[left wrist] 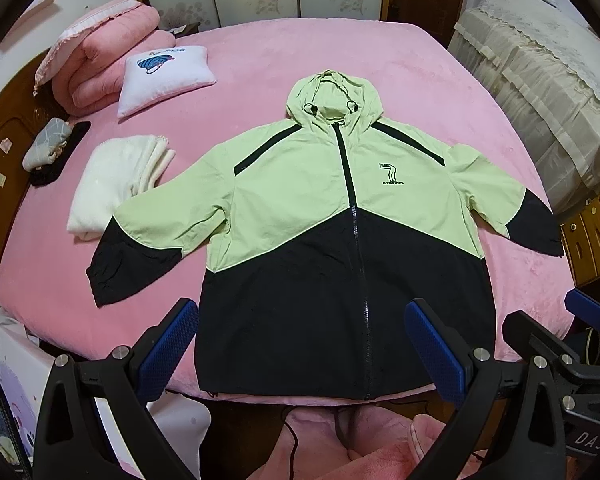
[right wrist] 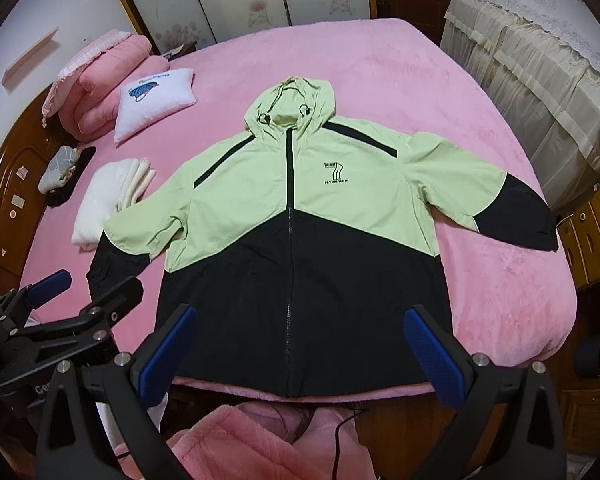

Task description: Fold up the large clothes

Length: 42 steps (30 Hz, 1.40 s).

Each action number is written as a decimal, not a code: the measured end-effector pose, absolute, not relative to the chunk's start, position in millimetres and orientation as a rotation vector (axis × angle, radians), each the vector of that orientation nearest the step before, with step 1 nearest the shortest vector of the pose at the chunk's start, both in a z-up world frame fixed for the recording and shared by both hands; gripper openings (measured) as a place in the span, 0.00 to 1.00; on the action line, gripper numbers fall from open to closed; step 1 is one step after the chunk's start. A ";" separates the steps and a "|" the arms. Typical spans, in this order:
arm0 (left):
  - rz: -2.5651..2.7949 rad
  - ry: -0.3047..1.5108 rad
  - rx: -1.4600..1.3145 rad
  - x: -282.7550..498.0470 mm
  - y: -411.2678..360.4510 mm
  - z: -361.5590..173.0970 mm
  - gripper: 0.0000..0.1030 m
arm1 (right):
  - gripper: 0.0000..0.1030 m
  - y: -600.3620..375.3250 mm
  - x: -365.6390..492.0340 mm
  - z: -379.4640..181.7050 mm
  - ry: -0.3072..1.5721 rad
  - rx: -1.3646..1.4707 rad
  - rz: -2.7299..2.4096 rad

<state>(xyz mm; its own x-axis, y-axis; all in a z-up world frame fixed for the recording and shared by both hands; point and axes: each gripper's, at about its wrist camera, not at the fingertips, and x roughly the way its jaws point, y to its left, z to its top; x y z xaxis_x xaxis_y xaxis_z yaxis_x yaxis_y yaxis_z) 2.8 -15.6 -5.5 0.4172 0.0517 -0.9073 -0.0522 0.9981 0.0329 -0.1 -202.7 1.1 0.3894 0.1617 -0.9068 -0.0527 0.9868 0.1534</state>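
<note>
Hooded jacket [left wrist: 300, 208], green over black, flat on bed [left wrist: 260, 72]; chest logo "7" at 1 o'clock. Left gripper [left wrist: 300, 344] and right gripper [right wrist: 300, 348] both gape wide, empty.

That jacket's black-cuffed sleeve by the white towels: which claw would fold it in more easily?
Probably the left claw: both hang open above the jacket hem, but that sleeve lies on its side.

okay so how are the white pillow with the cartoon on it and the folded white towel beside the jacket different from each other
The white pillow is puffy and printed with a blue cartoon; the folded white towel is plain and lies in flat stacked layers. The pillow sits farther up the bed, next to the rolled pink quilt, clear of the jacket; the towel lies closer, with the jacket's sleeve overlapping its edge. Both are white and rest on the pink bed.
</note>
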 end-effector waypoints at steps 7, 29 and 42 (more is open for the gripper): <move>0.072 1.162 -0.017 3.6 -20.5 -11.7 0.99 | 1.00 -208.5 2.2 -3.6 1.180 0.102 0.149; 0.188 1.210 -0.111 -17.0 -39.0 -59.7 0.99 | 0.99 -231.8 18.8 -42.8 1.178 -0.068 0.260; 0.306 1.443 -0.475 -61.0 61.9 -132.7 0.99 | 0.99 -165.2 33.9 -101.7 1.226 -0.180 0.431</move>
<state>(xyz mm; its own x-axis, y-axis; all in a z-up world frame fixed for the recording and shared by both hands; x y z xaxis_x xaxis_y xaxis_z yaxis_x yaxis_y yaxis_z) -61.0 61.9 -132.7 0.1130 -0.0820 -0.9902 -0.4773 0.8696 -0.1265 33.9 -165.2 -101.7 0.2701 0.2221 -0.9369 -0.4131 0.9057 0.0956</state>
